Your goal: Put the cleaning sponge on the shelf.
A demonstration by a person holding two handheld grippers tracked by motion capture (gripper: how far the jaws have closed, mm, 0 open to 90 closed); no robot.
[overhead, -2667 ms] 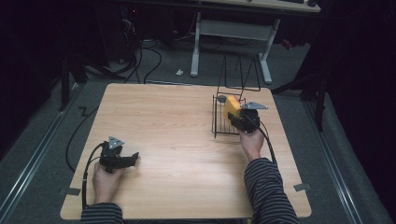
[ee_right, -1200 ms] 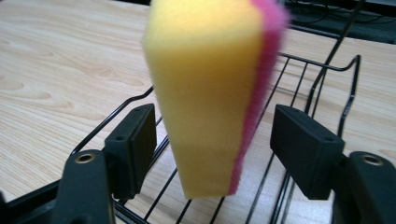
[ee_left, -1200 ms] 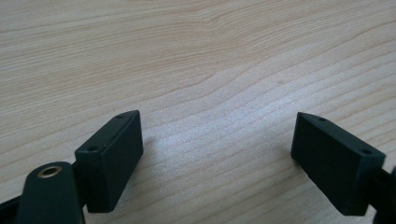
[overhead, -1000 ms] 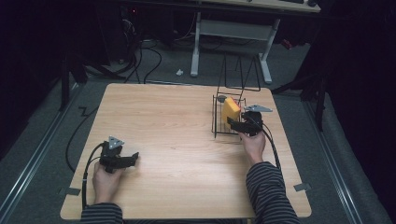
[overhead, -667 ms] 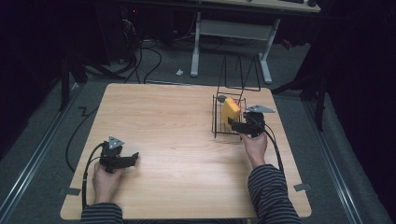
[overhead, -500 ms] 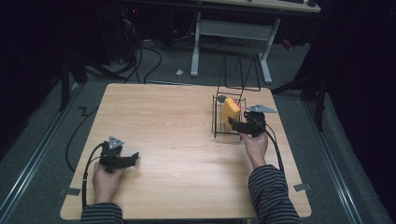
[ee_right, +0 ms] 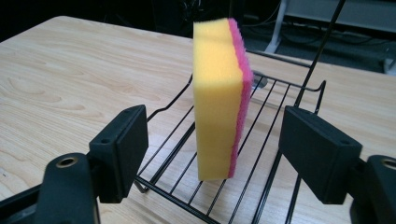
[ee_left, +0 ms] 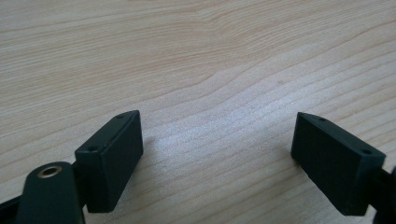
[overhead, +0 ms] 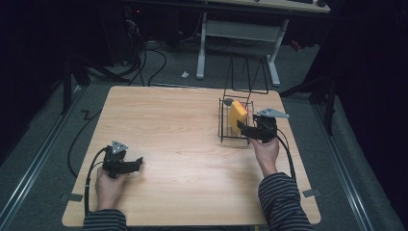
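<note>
Your left gripper (overhead: 137, 162) rests low on the table (overhead: 168, 125) at 7 o'clock, jaws apart, nothing between them. Your right gripper (ee_right: 212, 149) is the nearer one: jaws apart, straddling the near end of the sponge (ee_right: 219, 93). The sponge stands on edge in the wire rack (overhead: 226, 122) at 2 o'clock, long axis upright, dead ahead at 12 from the jaws.

**Open desk on the left, wire rack crowding the right edge**

The desk (overhead: 183, 144) lies bare from its left edge to past its middle. Near the right edge, a wire rack (overhead: 234, 137) with a tall back frame holds an upright sponge (ee_right: 219, 98), standing just ahead of the spread right tongs (ee_right: 224, 158).
</note>
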